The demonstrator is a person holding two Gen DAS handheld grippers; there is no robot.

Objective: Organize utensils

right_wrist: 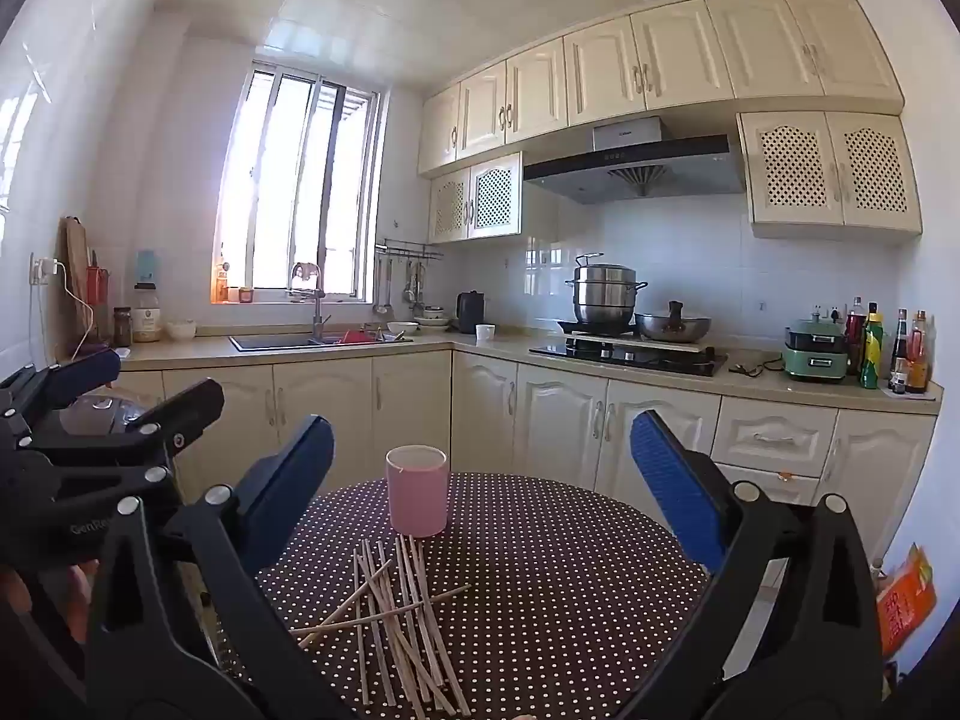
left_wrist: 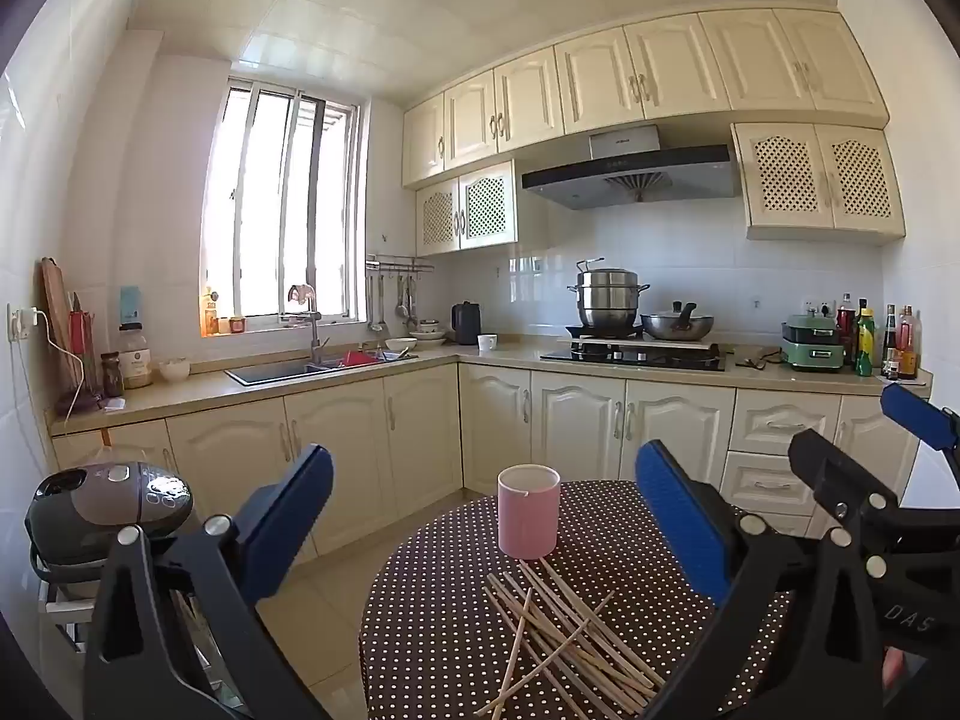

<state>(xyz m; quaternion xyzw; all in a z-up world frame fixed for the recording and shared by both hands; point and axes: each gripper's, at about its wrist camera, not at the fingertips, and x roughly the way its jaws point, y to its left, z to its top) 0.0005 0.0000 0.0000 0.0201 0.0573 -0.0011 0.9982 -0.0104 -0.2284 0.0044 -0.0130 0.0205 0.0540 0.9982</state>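
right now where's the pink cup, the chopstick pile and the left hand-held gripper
pink cup (left_wrist: pixel 528 513): left wrist view, middle of its outer wall
chopstick pile (right_wrist: pixel 399 618): right wrist view, where the sticks cross
left hand-held gripper (left_wrist: pixel 483 519): left wrist view, midway between its open blue fingertips

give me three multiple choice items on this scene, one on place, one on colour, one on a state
1. Where do the chopsticks lie?
A. inside the cup
B. on the table, in front of the cup
C. in the sink

2. What colour is the cup?
A. pink
B. green
C. white

3. How stand the left gripper and right gripper?
A. both shut on chopsticks
B. one open, one shut
C. both open, holding nothing

Key: 1 B, they are scattered on the dotted table; 2 A, its wall is pink; 3 C, the jaws stand wide apart with nothing between.
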